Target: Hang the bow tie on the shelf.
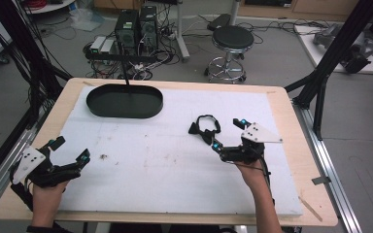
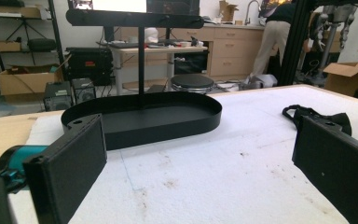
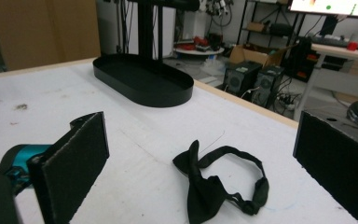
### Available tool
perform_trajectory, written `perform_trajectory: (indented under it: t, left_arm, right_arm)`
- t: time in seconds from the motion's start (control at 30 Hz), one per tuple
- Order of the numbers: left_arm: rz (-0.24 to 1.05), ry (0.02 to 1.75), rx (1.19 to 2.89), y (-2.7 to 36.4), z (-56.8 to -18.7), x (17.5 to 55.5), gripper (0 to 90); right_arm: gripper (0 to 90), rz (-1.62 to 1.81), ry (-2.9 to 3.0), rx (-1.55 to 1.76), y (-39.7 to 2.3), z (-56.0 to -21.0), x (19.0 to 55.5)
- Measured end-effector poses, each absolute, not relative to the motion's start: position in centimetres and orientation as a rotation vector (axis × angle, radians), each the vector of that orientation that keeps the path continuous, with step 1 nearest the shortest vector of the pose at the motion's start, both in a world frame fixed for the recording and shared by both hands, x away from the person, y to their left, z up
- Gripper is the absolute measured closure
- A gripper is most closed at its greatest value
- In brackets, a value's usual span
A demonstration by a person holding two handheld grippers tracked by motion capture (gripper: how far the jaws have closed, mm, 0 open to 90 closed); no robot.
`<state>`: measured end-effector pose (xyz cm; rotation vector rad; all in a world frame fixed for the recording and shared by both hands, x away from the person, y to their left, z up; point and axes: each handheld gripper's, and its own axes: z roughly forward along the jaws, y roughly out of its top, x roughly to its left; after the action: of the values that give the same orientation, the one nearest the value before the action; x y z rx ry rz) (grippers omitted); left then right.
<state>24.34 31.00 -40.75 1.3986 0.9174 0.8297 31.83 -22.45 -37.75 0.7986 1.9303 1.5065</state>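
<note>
A black bow tie [image 1: 205,130] with its strap looped lies on the white foam mat [image 1: 165,170], right of the middle. My right gripper [image 1: 228,134] is open just right of it, jaws either side of its near end without touching. In the right gripper view the bow tie [image 3: 207,191] lies on the mat between the spread jaws of the right gripper [image 3: 200,135]. A black oval tray [image 1: 125,101] stands at the back left. My left gripper [image 1: 70,149] rests open at the mat's front left, holding nothing. In the left gripper view, the left gripper [image 2: 200,163] faces the tray [image 2: 142,119] and the bow tie [image 2: 317,115].
A thin black post with a crossbar [image 1: 126,73] rises from the tray. The mat covers most of a wooden table [image 1: 291,160]. Black frame struts [image 1: 320,82] stand off the right edge. On the floor behind are a stool [image 1: 232,39] and computer towers [image 1: 136,26].
</note>
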Motion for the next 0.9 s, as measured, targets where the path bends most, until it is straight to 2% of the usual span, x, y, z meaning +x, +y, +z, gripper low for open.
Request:
perform_trajectory:
  t: [0.5, 0.9]
  left_arm:
    - [0.817, 0.915, 1.402, 30.9, -40.8, 24.4, 3.4]
    - [0.81, 0.917, 1.411, 30.7, -40.9, 24.5, 3.3]
  right_arm:
    - [2.5, 1.412, 2.107, 0.85, -18.9, -39.0, 36.8]
    - [2.9, 1.288, 2.242, 0.908, -17.1, -41.4, 40.0]
